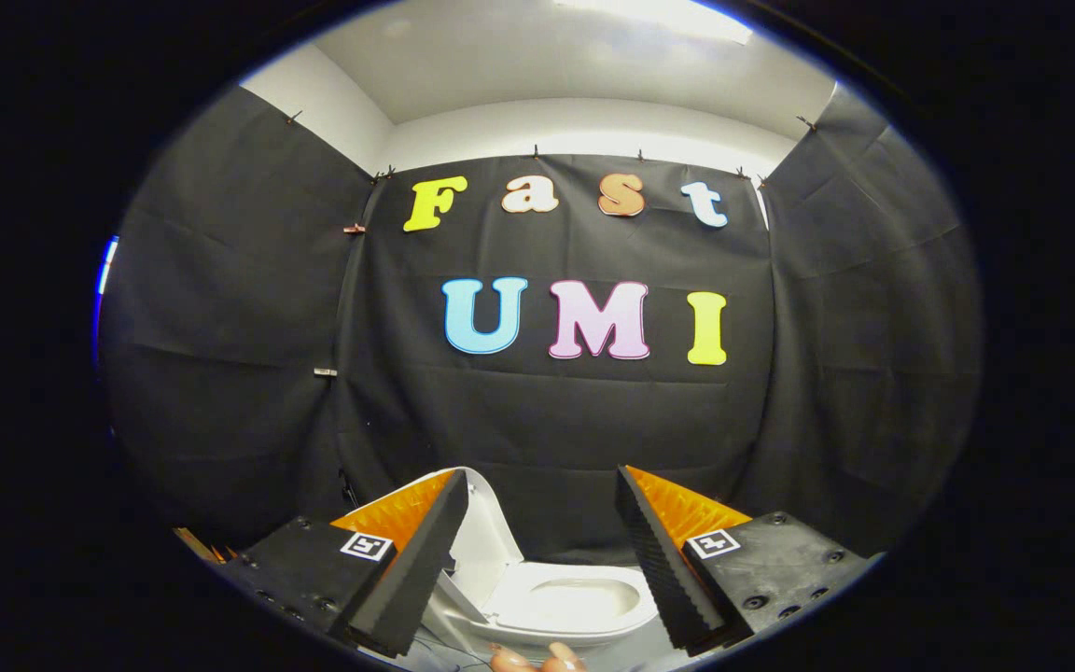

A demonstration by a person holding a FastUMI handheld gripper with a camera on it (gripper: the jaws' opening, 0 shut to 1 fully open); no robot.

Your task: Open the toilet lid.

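The tongs (542,551) stand wide apart and hold nothing; their two fingers (411,569) frame the toilet (537,607), which sits low between them and just beyond their tips, against the foot of the black cloth wall (547,420). The toilet lid (486,537) stands raised, tipped up toward the left side of the bowl and partly hidden behind the left finger. The seat ring and the pale hollow of the bowl (584,597) lie open to view to its right. That the bowl shows at all suggests the lid is already lifted and propped, so the task looks done or close to it.

The tongs appear to be held back from the toilet and above it, touching neither lid nor seat. The open gap reads as a release posture: with the fingers this far apart nothing could be pinched, and the lid seems to stay up on its own hinge rather than by any support from the tongs. Whether it leans fully to rest cannot be told, since its back edge is hidden.

At the near edge, just below the bowl, fingertips (537,661) of a person's hand show, too little to tell what they are doing.
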